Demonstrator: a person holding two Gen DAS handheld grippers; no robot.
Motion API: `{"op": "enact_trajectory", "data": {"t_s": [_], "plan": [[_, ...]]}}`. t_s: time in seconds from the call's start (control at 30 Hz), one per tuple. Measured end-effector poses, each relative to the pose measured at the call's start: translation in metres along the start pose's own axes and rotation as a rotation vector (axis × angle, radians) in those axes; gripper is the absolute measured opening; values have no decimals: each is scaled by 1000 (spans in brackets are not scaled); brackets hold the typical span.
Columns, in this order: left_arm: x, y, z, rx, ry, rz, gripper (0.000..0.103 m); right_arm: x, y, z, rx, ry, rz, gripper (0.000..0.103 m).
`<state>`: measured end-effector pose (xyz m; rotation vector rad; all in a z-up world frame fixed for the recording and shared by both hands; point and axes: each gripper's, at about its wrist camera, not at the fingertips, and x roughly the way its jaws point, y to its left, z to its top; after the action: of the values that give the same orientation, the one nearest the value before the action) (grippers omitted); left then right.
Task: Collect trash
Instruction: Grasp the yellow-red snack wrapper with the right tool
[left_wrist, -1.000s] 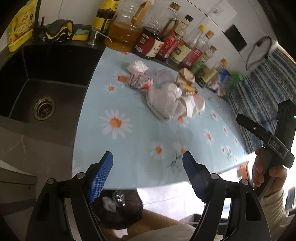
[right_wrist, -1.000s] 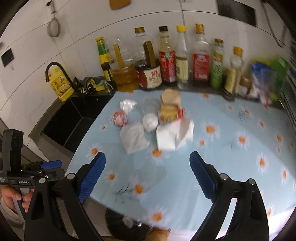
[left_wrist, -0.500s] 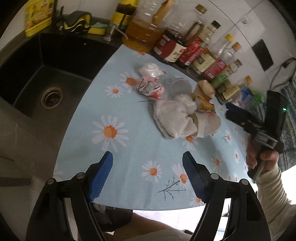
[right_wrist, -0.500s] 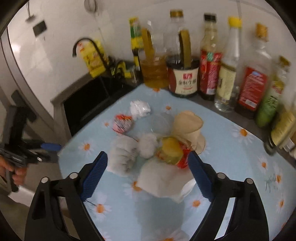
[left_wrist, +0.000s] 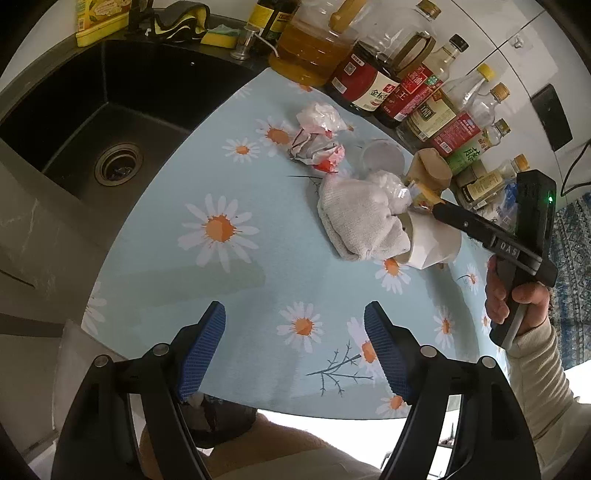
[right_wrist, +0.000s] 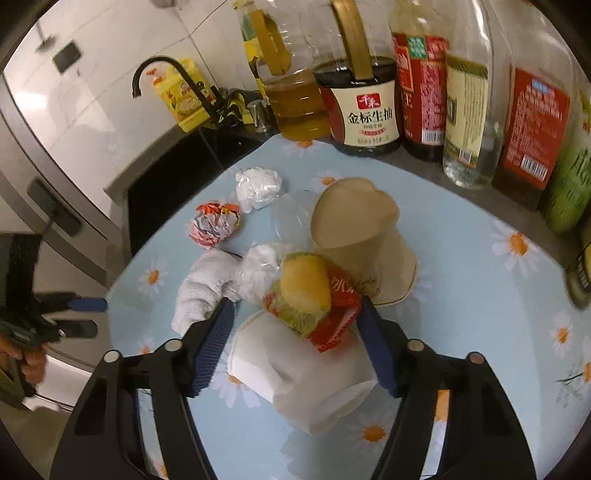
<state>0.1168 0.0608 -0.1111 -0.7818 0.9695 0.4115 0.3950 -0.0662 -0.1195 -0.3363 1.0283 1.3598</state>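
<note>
Trash lies in a heap on the daisy-print cloth (right_wrist: 480, 295): a white paper cup on its side (right_wrist: 314, 384), a yellow-and-red snack wrapper (right_wrist: 310, 295), a brown paper cup (right_wrist: 362, 236), a grey-white cloth wad (left_wrist: 362, 221), a clear bag of tissue (right_wrist: 258, 273), a red-white crumpled wrapper (right_wrist: 214, 225) and a white crumpled ball (right_wrist: 258, 186). My right gripper (right_wrist: 295, 347) is open, its fingers on either side of the white cup and snack wrapper. My left gripper (left_wrist: 295, 350) is open and empty over the cloth's front edge, well short of the heap.
Several sauce and oil bottles (right_wrist: 369, 110) line the back wall behind the heap. A black sink (left_wrist: 110, 110) with a tap (right_wrist: 166, 74) lies to the left. A dark bin with trash (left_wrist: 221, 417) sits below the counter's front edge.
My right gripper has moved forward and down onto the heap, so its fingers now straddle the white cup. My left gripper has moved a little closer over the cloth.
</note>
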Motion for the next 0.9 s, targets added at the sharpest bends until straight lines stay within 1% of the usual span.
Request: {"op": "enact_trajectory", "data": {"t_s": [0.07, 0.13, 0.17, 0.2, 0.23, 0.27, 0.47, 0.63, 0.9], "plan": [[2, -1, -1, 0, 5, 5, 75, 0, -5, 1, 32, -4, 28, 59], [3, 0, -1, -9, 4, 14, 75, -1, -10, 3, 60, -9, 45, 55], [3, 2, -1, -18, 3, 13, 75, -1, -13, 3, 77, -12, 51, 48], [3, 2, -1, -23, 2, 14, 75, 0, -14, 4, 83, -11, 55, 43], [3, 3, -1, -28, 1, 14, 75, 0, -15, 4, 88, -8, 58, 34], [4, 2, -1, -29, 2, 12, 75, 1, -16, 4, 93, -2, 55, 33], [10, -7, 3, -13, 13, 1, 75, -3, -14, 3, 76, -16, 71, 30], [19, -19, 11, 13, 25, -3, 75, -17, -8, 2, 59, -52, 93, 29], [37, -48, 30, 101, 54, 10, 75, -48, -5, -11, 87, -113, 104, 29]]}}
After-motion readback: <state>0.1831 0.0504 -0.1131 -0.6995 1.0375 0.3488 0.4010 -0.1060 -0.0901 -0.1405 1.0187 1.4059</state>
